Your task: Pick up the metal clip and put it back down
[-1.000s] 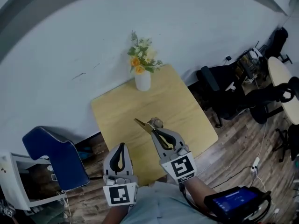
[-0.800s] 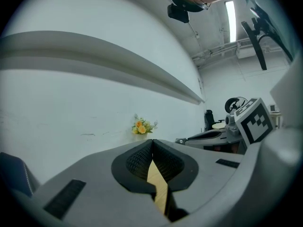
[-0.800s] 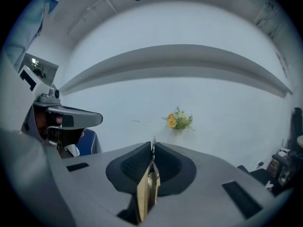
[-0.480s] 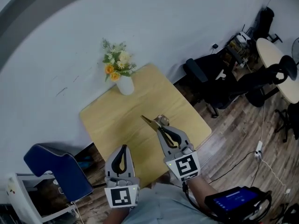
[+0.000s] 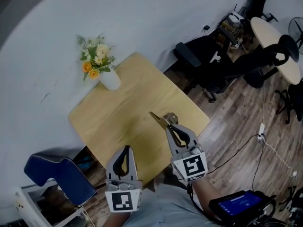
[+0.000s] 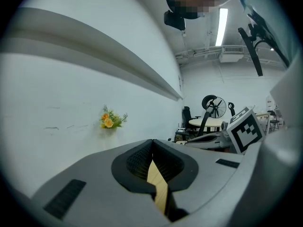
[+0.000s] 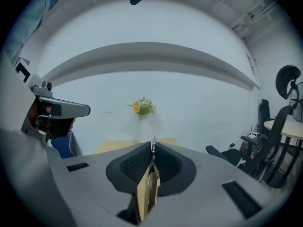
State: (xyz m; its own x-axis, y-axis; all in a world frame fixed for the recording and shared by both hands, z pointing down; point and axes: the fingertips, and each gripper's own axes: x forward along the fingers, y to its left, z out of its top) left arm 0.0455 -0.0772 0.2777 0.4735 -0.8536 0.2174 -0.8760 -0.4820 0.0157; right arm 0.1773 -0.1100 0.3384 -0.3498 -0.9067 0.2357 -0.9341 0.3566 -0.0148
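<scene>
**Clip pinched in the right jaws over the tabletop**

The right gripper (image 5: pixel 170 125) is clenched on the metal clip (image 5: pixel 159 119). The clip's brass-coloured end sticks out past the jaw tips, pointing far and left over the near right part of the tabletop (image 5: pixel 120 115). Whether it touches the wood cannot be told. In the right gripper view a thin metal edge of the clip (image 7: pixel 153 149) rises between the closed jaws.

The left gripper (image 5: pixel 125 149) hangs at the near edge of the tabletop, its jaws pressed together on nothing. A vase of flowers (image 5: pixel 109 78) stands at the far left corner, well apart from the clip.
</scene>
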